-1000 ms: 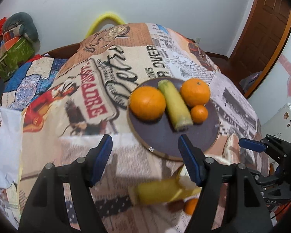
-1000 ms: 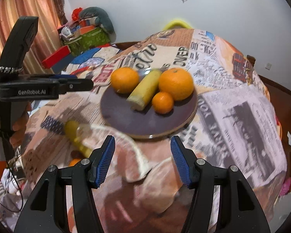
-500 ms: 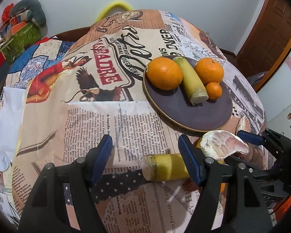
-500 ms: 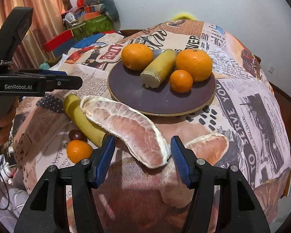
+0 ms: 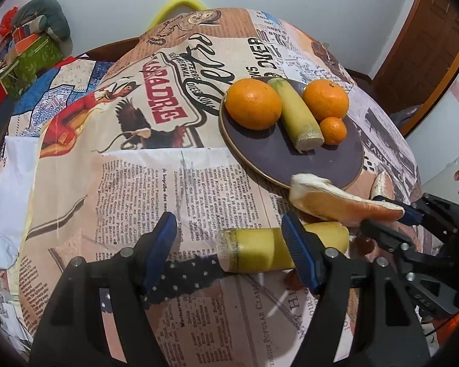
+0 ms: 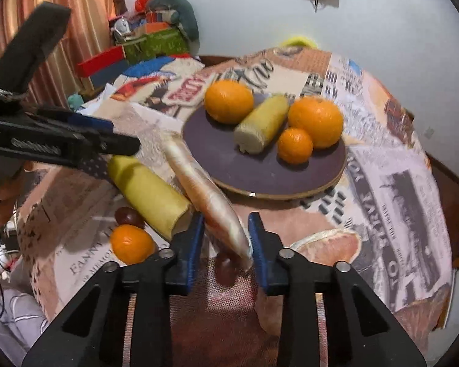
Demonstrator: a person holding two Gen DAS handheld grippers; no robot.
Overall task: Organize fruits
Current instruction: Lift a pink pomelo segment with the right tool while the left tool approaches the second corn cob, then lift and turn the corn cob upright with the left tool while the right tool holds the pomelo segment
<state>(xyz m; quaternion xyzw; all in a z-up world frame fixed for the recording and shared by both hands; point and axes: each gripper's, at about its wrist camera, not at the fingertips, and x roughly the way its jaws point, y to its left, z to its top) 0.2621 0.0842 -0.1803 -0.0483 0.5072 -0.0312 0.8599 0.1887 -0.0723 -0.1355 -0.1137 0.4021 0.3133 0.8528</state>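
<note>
Pink pomelo segment (image 6: 211, 195): our right gripper (image 6: 226, 238) is closing on it; left gripper (image 5: 229, 238) gapes empty; we risk crushing the flesh.

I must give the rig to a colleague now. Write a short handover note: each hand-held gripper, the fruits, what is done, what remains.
Right hand-held gripper: jaws closing on a pomelo segment.
Left hand-held gripper: open, above the loose banana piece.
Done: plate holds two oranges, one tangerine, one banana piece.
Left: pomelo segment, second segment, loose banana piece, small tangerine, dark fruit.
</note>
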